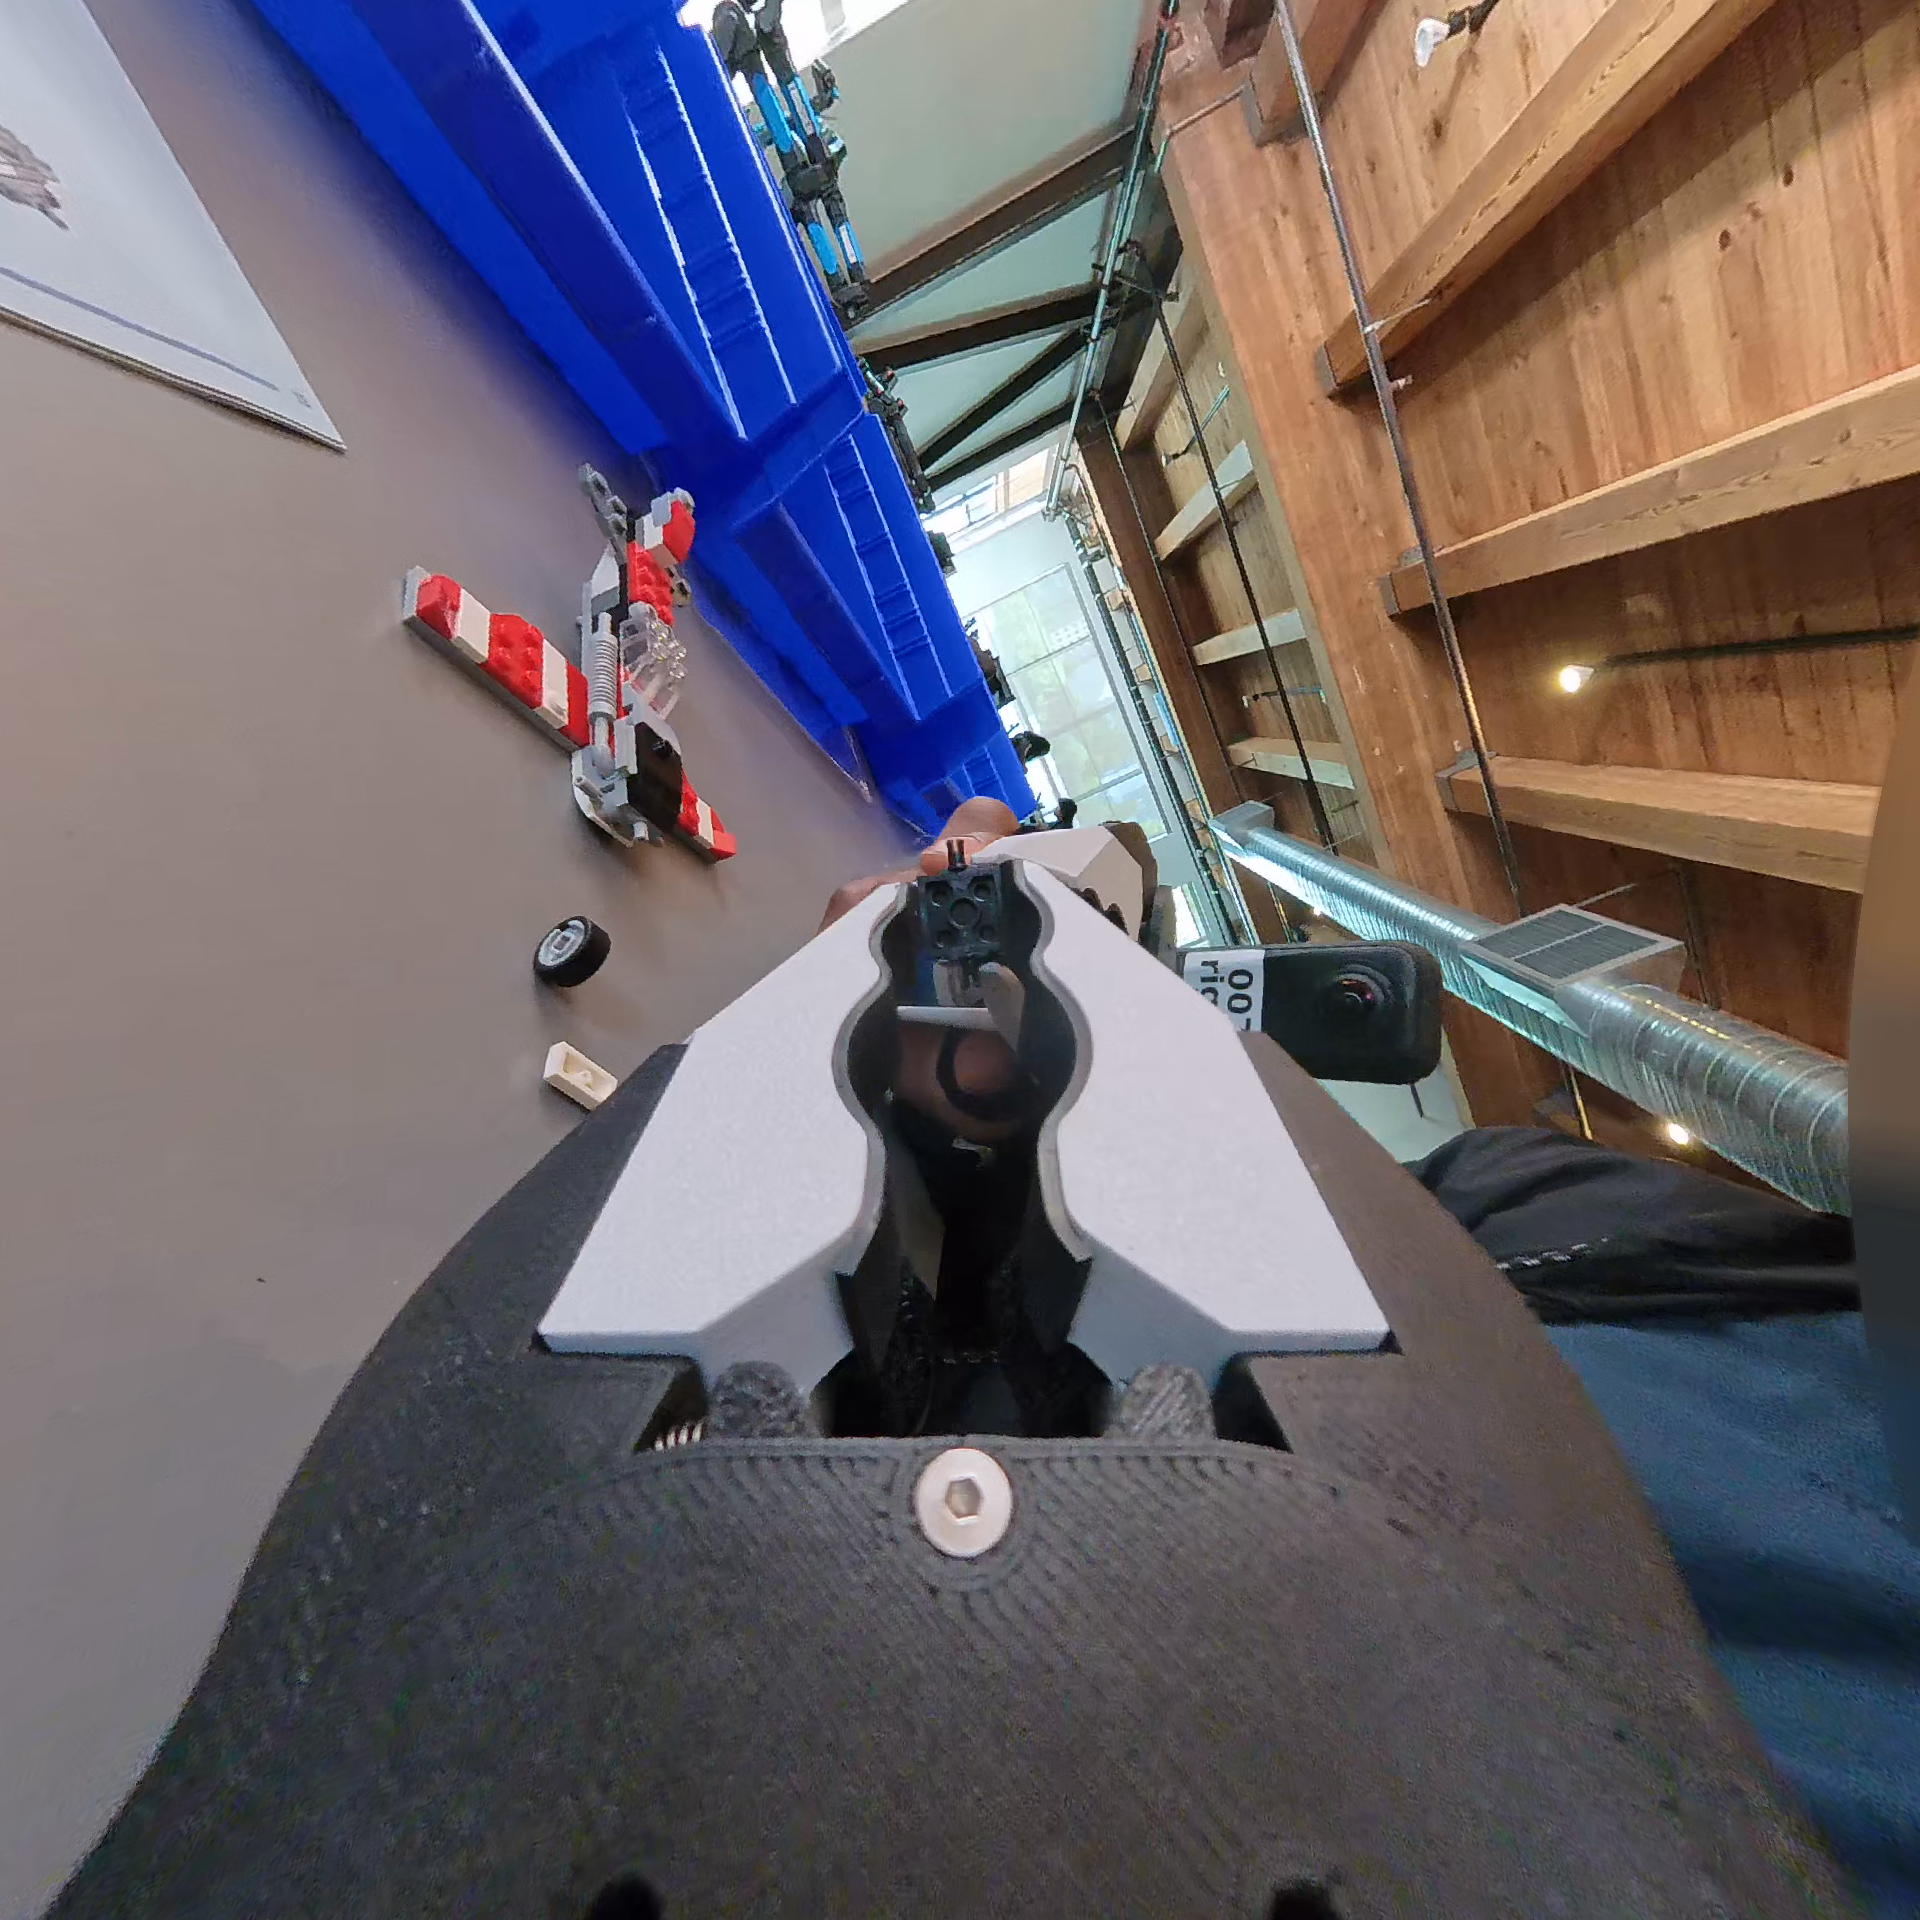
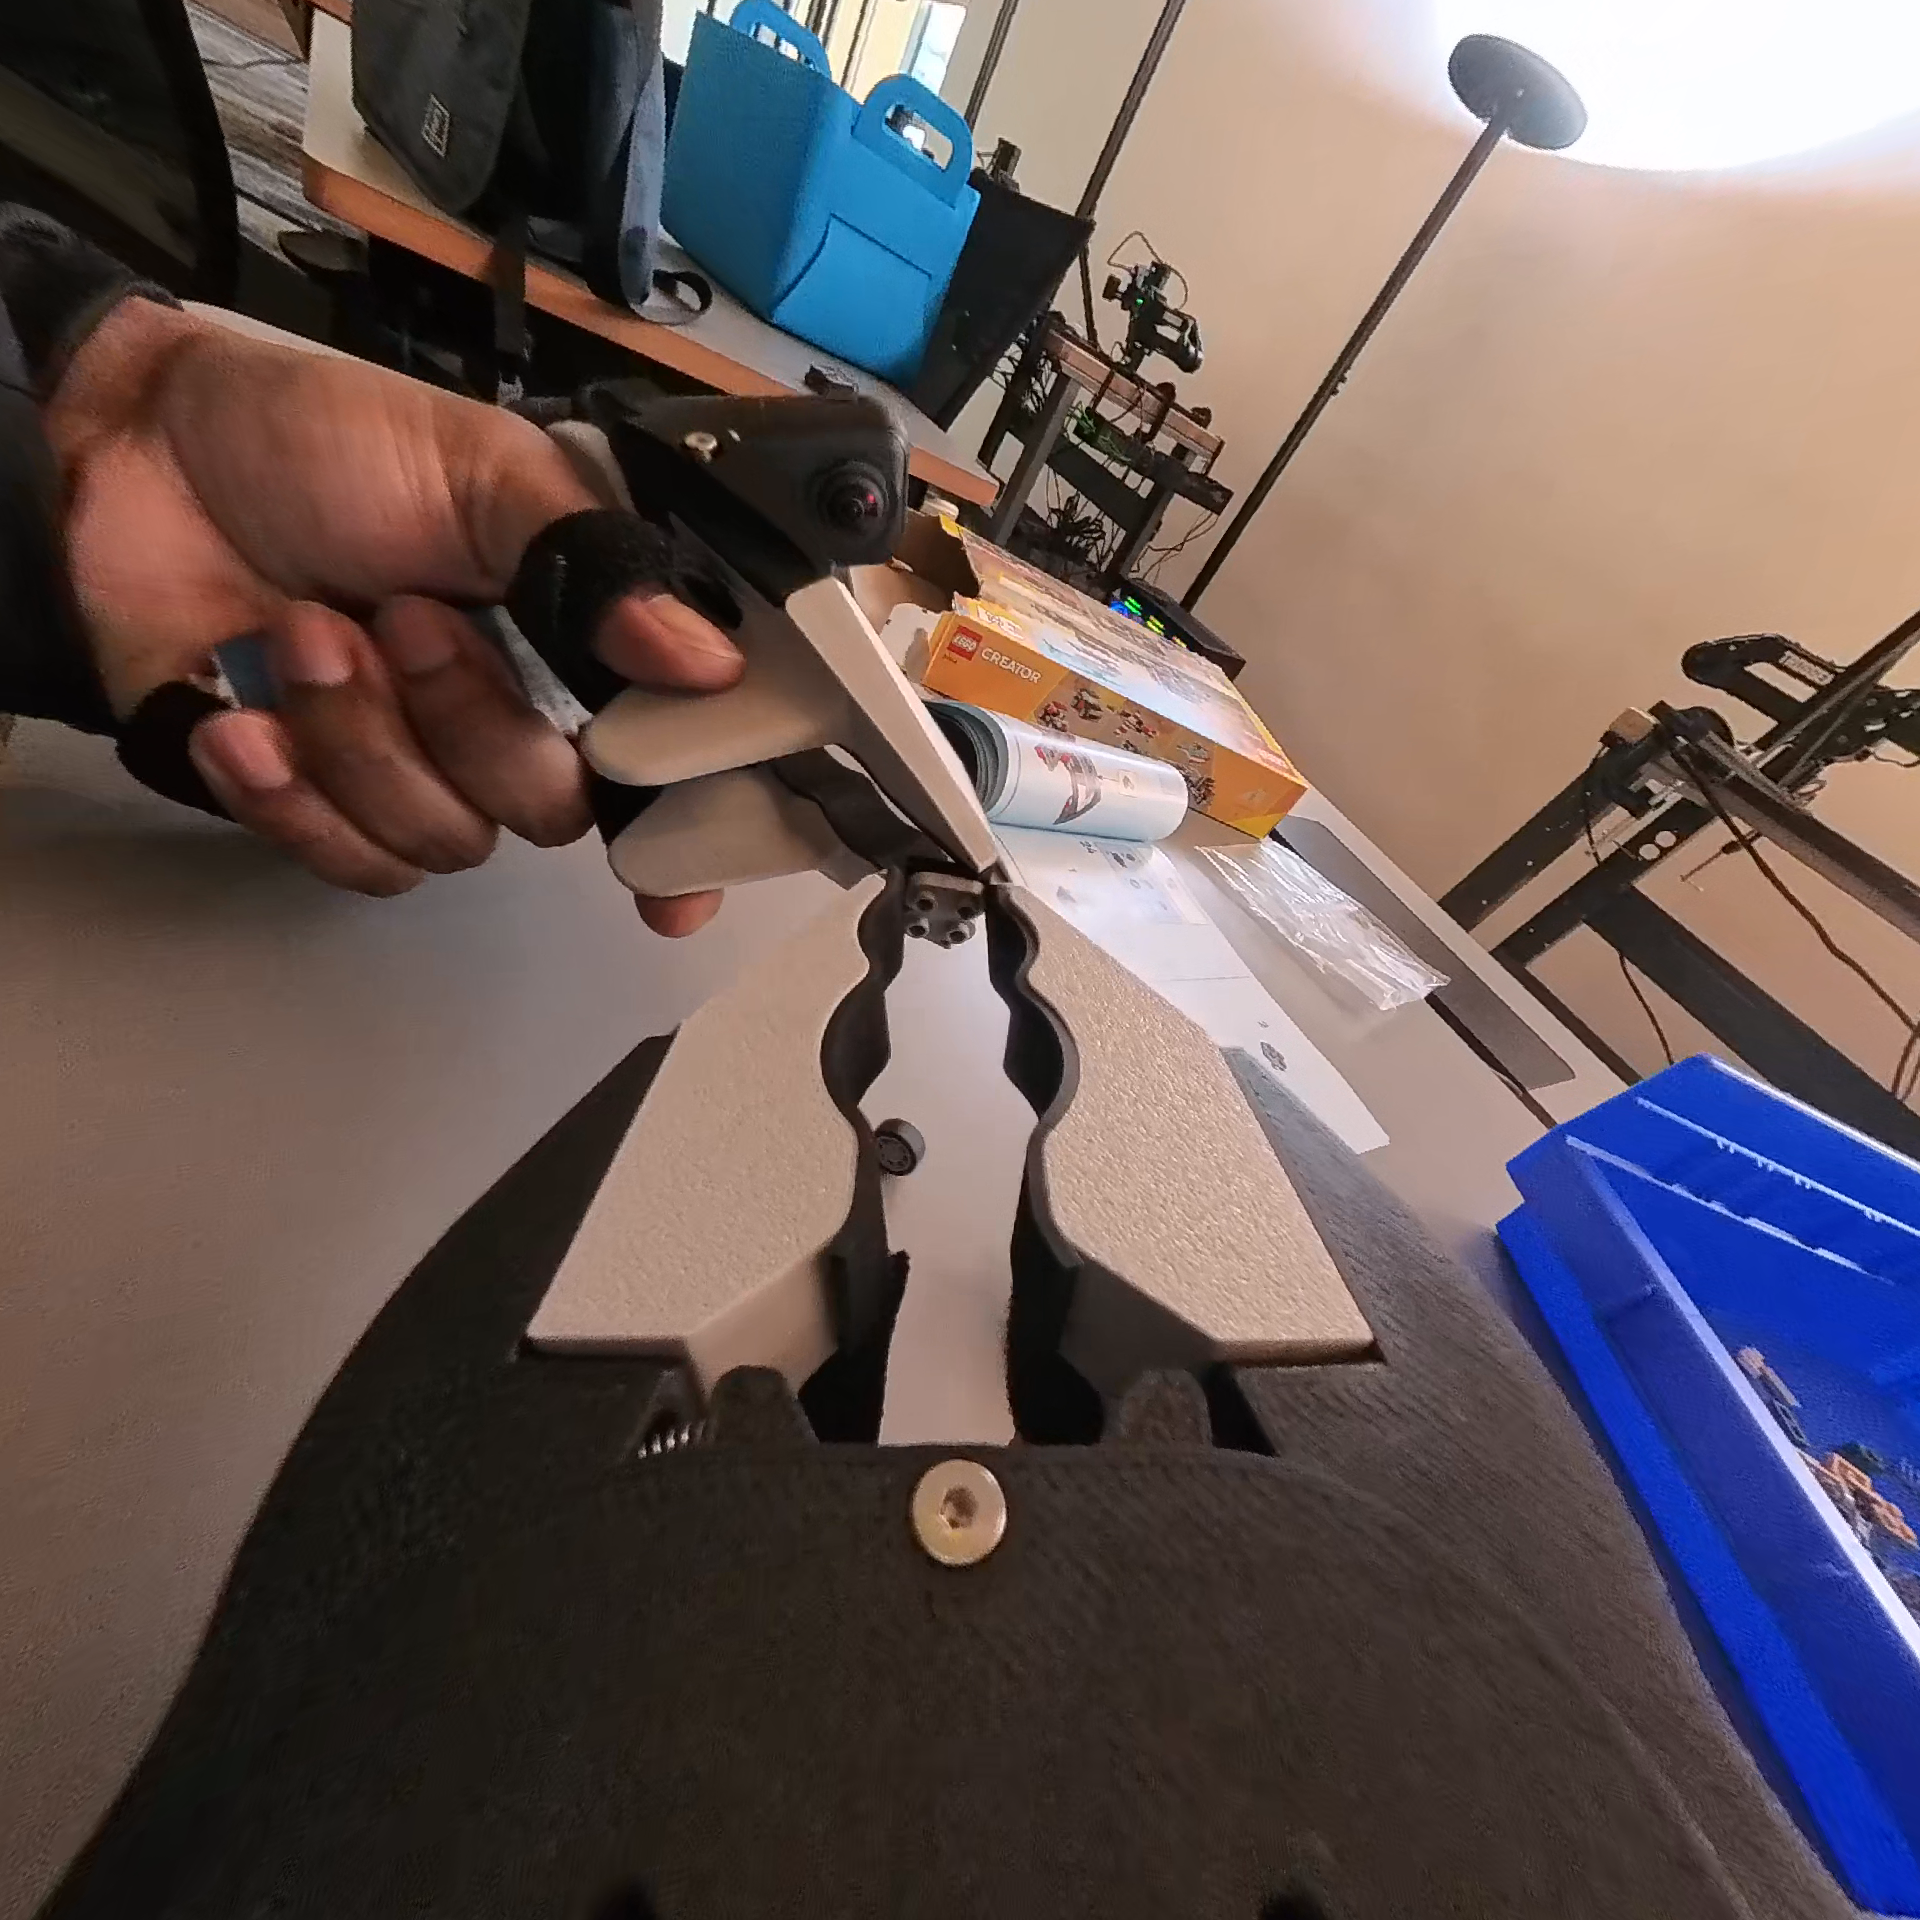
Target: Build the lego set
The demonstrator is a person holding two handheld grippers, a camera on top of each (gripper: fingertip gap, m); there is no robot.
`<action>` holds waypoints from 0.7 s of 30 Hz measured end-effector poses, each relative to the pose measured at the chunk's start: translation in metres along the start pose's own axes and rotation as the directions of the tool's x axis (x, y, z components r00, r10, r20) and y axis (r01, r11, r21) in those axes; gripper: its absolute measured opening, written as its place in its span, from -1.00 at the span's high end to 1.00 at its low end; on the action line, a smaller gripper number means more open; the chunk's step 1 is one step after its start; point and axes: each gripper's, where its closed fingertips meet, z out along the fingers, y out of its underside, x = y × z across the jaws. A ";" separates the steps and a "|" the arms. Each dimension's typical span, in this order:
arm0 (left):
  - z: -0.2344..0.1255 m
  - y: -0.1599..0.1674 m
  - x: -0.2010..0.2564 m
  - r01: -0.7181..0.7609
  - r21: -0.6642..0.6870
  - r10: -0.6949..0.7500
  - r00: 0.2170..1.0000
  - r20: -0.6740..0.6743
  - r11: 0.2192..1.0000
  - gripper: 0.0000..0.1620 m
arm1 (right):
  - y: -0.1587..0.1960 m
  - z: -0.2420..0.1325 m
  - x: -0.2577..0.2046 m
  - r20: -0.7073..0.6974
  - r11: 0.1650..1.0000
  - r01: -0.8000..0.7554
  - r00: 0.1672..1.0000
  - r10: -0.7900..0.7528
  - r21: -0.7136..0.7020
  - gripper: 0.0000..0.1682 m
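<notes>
My left gripper [image 1: 961, 902] is shut on a small black Lego piece [image 1: 961, 928] with round holes, held in the air at the fingertips. My right gripper [image 2: 948, 896] is shut on a small dark grey studded piece [image 2: 940, 920]. The left gripper [image 2: 971, 868], held by a hand [image 2: 312, 582], meets it tip to tip. I cannot tell whether the two grippers hold one piece or two joined ones. A red and white Lego plane [image 1: 613, 675] lies on the grey table [image 1: 260, 935]. A black wheel [image 1: 571, 951] and a small white piece [image 1: 580, 1070] lie near it.
Blue bins [image 1: 727, 312] line the table's far edge; one also shows in the right wrist view [image 2: 1714, 1351]. An instruction sheet [image 1: 125, 229] lies at the left. A Lego box [image 2: 1112, 717], a rolled booklet [image 2: 1081, 784] and a plastic bag [image 2: 1320, 925] lie beyond the grippers. A wheel [image 2: 899, 1148] lies below. Less than 4 cm separates the two grippers' tips. My left gripper's tips are some 7 cm from the black wheel [image 1: 571, 951].
</notes>
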 end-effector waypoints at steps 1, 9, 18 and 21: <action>0.000 -0.001 0.001 0.006 0.006 -0.006 1.000 -0.005 1.000 0.82 | 0.000 0.000 0.001 -0.006 1.000 -0.001 1.000 0.001 0.000 0.81; -0.027 -0.029 -0.008 0.042 0.153 -0.043 0.999 0.000 0.987 0.80 | -0.006 -0.011 0.018 -0.055 0.995 -0.080 0.995 0.083 0.059 1.00; -0.022 -0.024 0.008 -0.025 0.126 0.032 0.998 -0.058 0.992 0.78 | -0.005 -0.004 0.007 0.021 0.987 -0.148 0.989 0.147 0.067 0.79; -0.008 -0.012 0.013 -0.079 0.065 0.083 0.994 -0.064 0.995 0.79 | -0.012 -0.006 0.003 0.066 0.978 -0.177 0.983 0.171 0.108 0.67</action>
